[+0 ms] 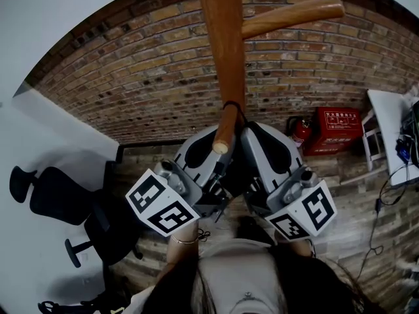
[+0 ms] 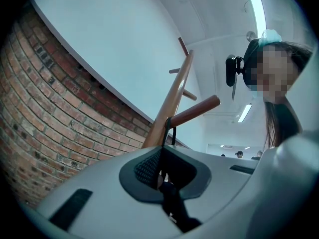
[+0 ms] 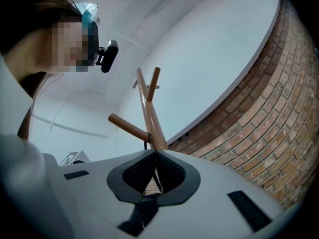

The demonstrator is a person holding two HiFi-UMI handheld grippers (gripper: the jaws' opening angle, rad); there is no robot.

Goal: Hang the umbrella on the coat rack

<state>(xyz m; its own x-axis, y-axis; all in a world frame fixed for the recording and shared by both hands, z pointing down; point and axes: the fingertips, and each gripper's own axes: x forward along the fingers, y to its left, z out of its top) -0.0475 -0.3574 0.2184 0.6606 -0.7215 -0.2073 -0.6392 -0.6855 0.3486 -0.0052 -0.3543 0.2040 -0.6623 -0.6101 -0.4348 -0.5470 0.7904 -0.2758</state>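
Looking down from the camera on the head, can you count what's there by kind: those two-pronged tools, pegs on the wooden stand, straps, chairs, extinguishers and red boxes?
Tools: 2, the left hand-held gripper and the right hand-held gripper
Pegs on the coat rack: 2
Strap: 1
Office chair: 1
Fire extinguisher: 1
Red box: 1
Total: 8
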